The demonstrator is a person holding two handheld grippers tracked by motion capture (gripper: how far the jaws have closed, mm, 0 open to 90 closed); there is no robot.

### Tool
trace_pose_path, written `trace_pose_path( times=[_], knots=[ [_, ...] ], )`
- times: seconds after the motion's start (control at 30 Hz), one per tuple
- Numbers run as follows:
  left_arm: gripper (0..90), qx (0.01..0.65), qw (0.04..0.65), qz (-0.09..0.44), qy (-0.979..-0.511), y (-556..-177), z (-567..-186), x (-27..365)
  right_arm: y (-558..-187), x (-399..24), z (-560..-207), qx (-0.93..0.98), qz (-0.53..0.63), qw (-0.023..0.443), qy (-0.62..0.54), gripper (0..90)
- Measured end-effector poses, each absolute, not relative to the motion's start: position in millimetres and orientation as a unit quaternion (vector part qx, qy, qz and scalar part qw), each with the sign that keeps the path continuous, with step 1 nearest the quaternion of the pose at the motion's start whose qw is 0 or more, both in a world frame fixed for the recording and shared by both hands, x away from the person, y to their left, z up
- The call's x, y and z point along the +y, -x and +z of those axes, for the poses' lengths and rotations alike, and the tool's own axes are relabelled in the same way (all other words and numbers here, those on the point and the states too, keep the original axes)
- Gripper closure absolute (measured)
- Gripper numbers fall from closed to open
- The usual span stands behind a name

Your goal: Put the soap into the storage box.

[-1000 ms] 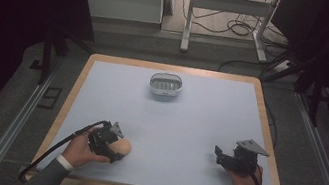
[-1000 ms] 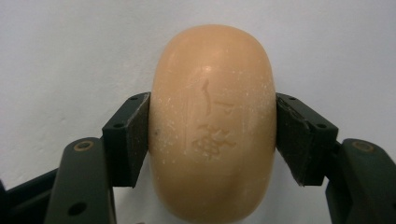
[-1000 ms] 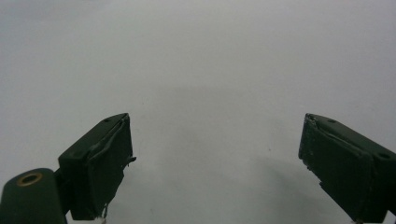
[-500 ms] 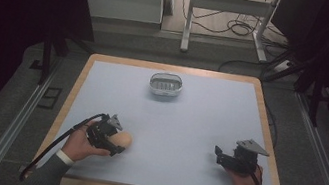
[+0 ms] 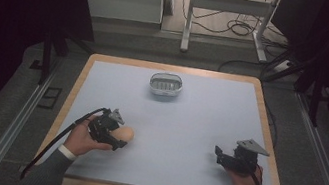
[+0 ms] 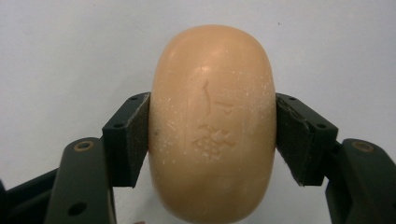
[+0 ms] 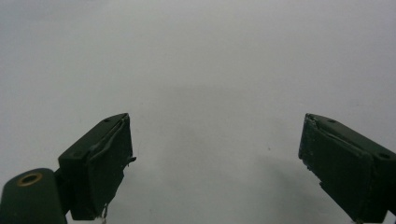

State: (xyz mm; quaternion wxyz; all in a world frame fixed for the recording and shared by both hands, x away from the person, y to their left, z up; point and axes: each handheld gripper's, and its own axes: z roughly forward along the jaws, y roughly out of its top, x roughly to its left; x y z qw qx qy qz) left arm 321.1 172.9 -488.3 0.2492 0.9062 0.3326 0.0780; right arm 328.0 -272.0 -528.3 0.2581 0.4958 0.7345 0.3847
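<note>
A tan oval bar of soap (image 6: 212, 121) with a stamped mark sits between my left gripper's (image 6: 212, 140) two black jaws, which press on both its sides. In the high view the soap (image 5: 124, 134) is at the table's front left, with the left gripper (image 5: 117, 135) shut on it just above the pale blue mat (image 5: 182, 126). My right gripper (image 5: 218, 153) rests at the front right, jaws wide apart. In the right gripper view the gripper (image 7: 215, 158) holds nothing and faces bare mat.
A small grey soap dish (image 5: 165, 85) with a slotted base stands at the back middle of the mat. A wooden rim (image 5: 78, 83) borders the table. Beyond it are a dark floor, cables and a metal frame (image 5: 227, 7).
The left hand has shifted slightly with the soap in its gripper, staying at the front left. The right gripper has barely moved.
</note>
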Motion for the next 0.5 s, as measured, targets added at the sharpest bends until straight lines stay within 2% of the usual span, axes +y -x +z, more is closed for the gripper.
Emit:
trace_pose_path(
  times=[0.5],
  knots=[
    [32.8, 0.329, 0.255, 0.085, -0.905, -337, -477, 164, -328, -272, -528, 0.734, 0.385, 0.258, -0.496, 9.7]
  ],
)
